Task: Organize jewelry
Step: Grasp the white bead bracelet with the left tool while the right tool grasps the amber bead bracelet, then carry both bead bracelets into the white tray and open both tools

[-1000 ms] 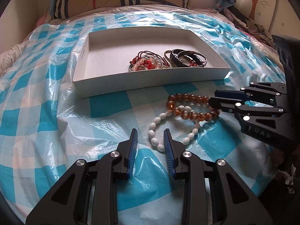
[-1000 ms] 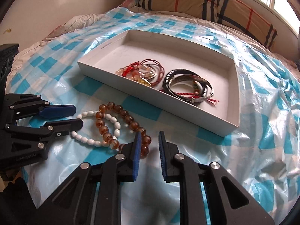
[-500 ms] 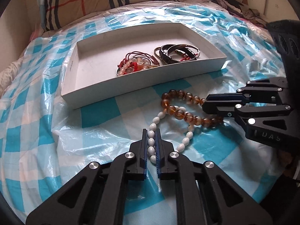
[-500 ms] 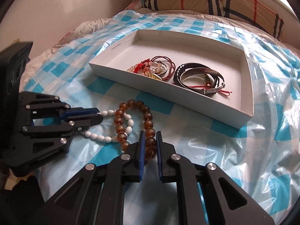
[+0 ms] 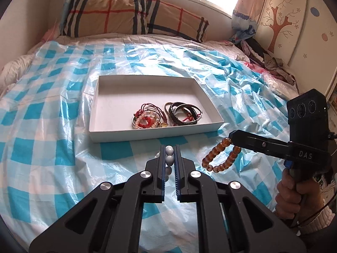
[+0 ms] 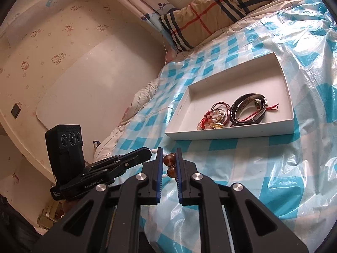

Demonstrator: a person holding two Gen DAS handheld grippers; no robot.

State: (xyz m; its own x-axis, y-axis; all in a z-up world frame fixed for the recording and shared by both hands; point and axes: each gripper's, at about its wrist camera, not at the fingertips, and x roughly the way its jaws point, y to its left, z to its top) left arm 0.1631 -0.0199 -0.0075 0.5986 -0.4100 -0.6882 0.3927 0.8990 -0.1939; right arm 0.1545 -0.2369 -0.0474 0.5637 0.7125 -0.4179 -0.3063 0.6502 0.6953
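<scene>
The thin blue-and-white checked plastic sheet (image 5: 63, 109) is shiny and crinkly. The flat white cardboard box (image 5: 147, 135) looks dull and smooth. The round brown glassy beads (image 5: 217, 164) shine; the white oval beads (image 5: 169, 158) are smooth. The striped cloth pillow (image 5: 126, 19) looks soft

white bead bracelet (image 5: 169, 155) and amber bead bracelet (image 5: 219, 158) hang lifted above the sheet, near the white tray (image 5: 109, 97) of bracelets.

The left gripper's (image 5: 169, 147) fingers are hiding most of the white bead bracelet (image 5: 169, 150); the amber bead bracelet's (image 6: 170, 160) loop is disappearing at six o'clock behind the right gripper (image 6: 168, 158).
</scene>
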